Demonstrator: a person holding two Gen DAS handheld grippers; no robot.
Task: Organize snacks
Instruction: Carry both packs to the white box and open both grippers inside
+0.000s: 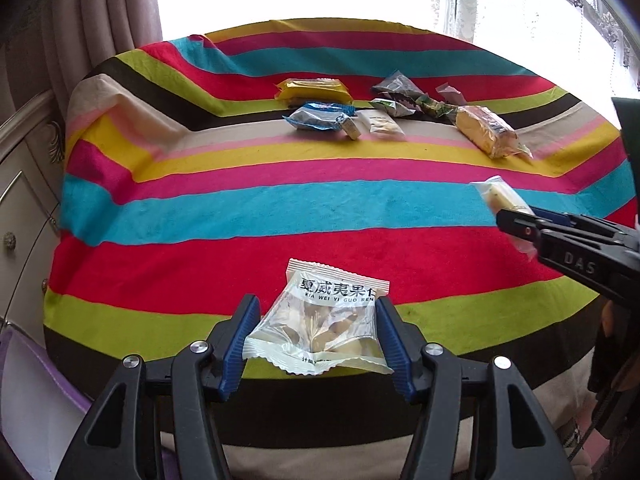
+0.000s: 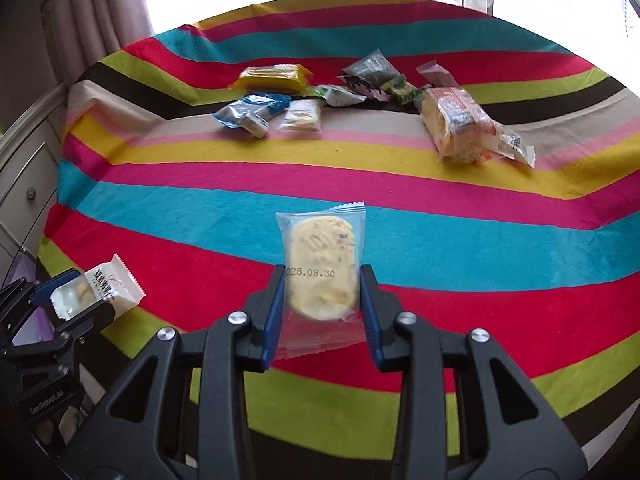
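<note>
Striped tablecloth (image 2: 400, 248) bare up front, each gripper's fingers seemingly clamped on a packet, near edge below.

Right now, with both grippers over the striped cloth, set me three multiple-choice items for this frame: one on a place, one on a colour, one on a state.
1. Where do the loose snacks lie on the striped cloth?
A. Across its far part
B. At its near edge
C. On the floor

2. What colour is the flat packet at the far left of the pile?
A. Yellow
B. Purple
C. Black

3. What is the state of the right gripper?
A. Open and empty
B. Shut on a clear-wrapped biscuit
C. Resting on the cloth

Answers:
1 A, the packets lie in a row across the far stripes.
2 A, its wrapper is bright yellow.
3 B, both pads press the wrapper's sides; the left gripper likewise holds a white nut packet.
</note>
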